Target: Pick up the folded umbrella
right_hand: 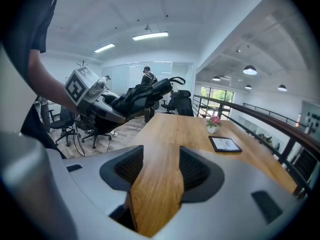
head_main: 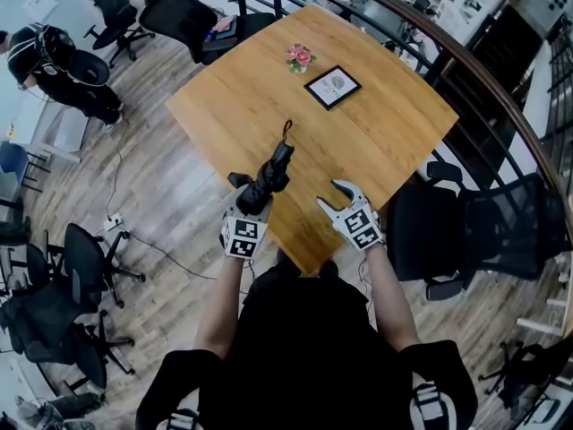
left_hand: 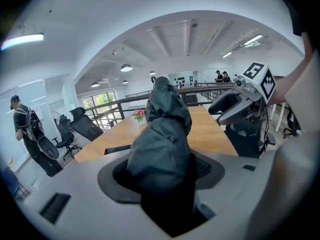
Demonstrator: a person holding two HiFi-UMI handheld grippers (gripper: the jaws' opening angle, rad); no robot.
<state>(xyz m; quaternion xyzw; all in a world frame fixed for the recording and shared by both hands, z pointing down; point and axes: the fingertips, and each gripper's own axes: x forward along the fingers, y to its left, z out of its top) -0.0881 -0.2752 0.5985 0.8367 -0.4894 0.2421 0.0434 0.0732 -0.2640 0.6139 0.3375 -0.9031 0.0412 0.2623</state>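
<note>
The folded black umbrella (head_main: 271,177) is gripped near its lower end by my left gripper (head_main: 255,192), which is shut on it. Its strap end (head_main: 286,131) points toward the table's middle. In the left gripper view the umbrella (left_hand: 162,144) fills the gap between the jaws and sticks up and forward. From the right gripper view the umbrella (right_hand: 137,98) hangs in the air above the table's left edge, held by the left gripper (right_hand: 107,111). My right gripper (head_main: 329,195) stands open over the table's near corner, with only wood showing between its jaws (right_hand: 157,169).
The wooden table (head_main: 358,141) carries a small pot of pink flowers (head_main: 298,57) and a framed card (head_main: 332,86) at its far side. Black office chairs (head_main: 466,222) stand to the right and several more at the far left. A person (head_main: 54,65) stands far left. A railing (head_main: 501,97) runs along the right.
</note>
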